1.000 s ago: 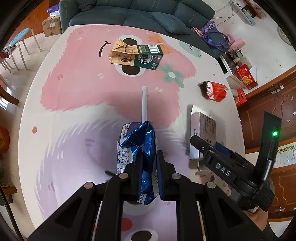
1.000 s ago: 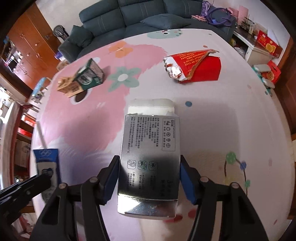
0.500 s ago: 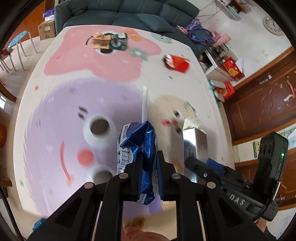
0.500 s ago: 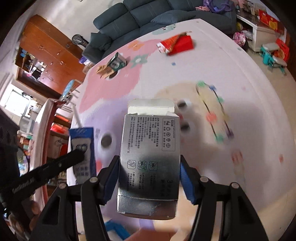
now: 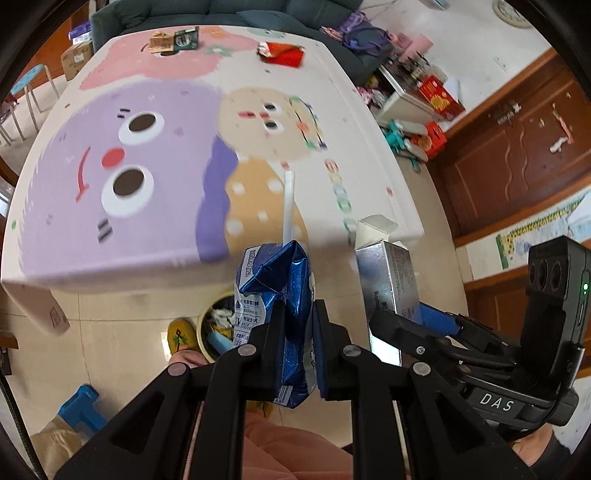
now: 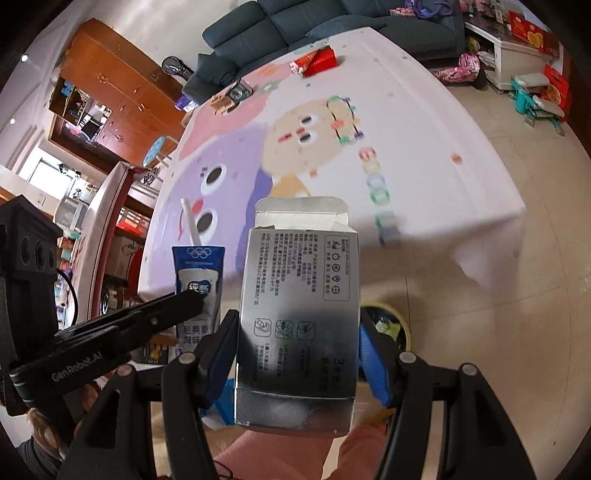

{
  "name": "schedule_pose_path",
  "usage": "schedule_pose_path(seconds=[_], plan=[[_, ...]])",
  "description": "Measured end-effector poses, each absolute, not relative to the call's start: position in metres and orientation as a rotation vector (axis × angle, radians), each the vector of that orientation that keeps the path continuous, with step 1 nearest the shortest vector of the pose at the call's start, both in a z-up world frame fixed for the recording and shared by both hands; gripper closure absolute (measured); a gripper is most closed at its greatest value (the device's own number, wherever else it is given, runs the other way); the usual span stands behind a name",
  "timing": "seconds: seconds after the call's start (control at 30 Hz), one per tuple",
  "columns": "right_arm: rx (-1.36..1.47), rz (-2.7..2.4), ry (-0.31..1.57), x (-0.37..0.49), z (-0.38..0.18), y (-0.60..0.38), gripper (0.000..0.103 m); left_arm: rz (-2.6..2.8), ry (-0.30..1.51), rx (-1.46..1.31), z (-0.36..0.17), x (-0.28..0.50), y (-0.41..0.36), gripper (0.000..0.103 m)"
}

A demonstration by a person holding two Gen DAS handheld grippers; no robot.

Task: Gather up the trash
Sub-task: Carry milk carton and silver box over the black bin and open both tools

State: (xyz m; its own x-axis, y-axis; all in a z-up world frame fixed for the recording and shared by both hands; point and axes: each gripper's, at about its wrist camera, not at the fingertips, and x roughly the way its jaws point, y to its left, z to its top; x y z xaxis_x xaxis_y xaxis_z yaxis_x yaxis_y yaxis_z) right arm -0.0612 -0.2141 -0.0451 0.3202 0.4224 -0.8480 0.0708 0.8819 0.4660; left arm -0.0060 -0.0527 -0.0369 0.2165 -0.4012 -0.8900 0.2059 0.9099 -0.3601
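Note:
My left gripper [image 5: 297, 321] is shut on a crumpled blue milk carton [image 5: 273, 280] with a white straw [image 5: 288, 206] sticking up from it. Beside it, my right gripper [image 6: 295, 339] is shut on a silver cardboard box [image 6: 299, 295] whose top flap stands open. The box [image 5: 388, 273] and the carton [image 6: 199, 273] each show in the other view as well. Both hang off the near edge of the cartoon-print table [image 5: 354, 110], above the floor. Below them stands a yellow-rimmed trash bin [image 5: 202, 325] [image 6: 406, 328] with rubbish inside, partly hidden by the held items.
On the far end of the table lie a brown and green carton [image 5: 173, 38] and a red packet [image 5: 284, 53]. A dark sofa [image 6: 332, 22] stands behind it. The person's pink-clad legs [image 5: 280, 443], a yellow slipper [image 5: 179, 334] and a blue stool [image 5: 79, 406] are on the floor nearby.
Both grippers have drawn back from over the table past its near edge, still holding the carton and the box. The floor and the bin have come into view beneath them.

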Motion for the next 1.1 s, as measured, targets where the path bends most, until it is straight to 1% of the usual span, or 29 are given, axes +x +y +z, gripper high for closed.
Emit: schedule_pose_path(seconds=[0.17,0.37,0.5,0.8,0.9,0.97,1.03,1.1], plan=[[0.507,0.236,1.288,-0.085,-0.065,-0.221,0.042,-0.416,1.312,-0.127,-0.05,-0.034,-0.062,0.091],[0.565,0.196,1.386,-0.103,-0.119,-0.218,0.042,-0.427,1.35,-0.096,-0.086,-0.053,-0.062,0.091],[0.606,0.149,1.461,-0.111,-0.174,-0.21,0.042,-0.431,1.381,-0.111,-0.131,-0.059,-0.056,0.091],[0.644,0.043,1.562,-0.099,-0.334,-0.195,0.041,-0.405,1.36,-0.084,-0.271,-0.049,-0.048,0.091],[0.653,0.014,1.572,-0.092,-0.376,-0.194,0.041,-0.392,1.344,-0.07,-0.316,-0.043,-0.048,0.091],[0.672,-0.002,1.577,-0.088,-0.408,-0.196,0.04,-0.383,1.347,-0.065,-0.343,-0.037,-0.05,0.086],[0.686,-0.009,1.577,-0.087,-0.43,-0.198,0.04,-0.385,1.353,-0.063,-0.363,-0.033,-0.051,0.071],[0.691,-0.022,1.58,-0.084,-0.45,-0.198,0.04,-0.364,1.361,-0.05,-0.384,-0.03,-0.05,0.067]])
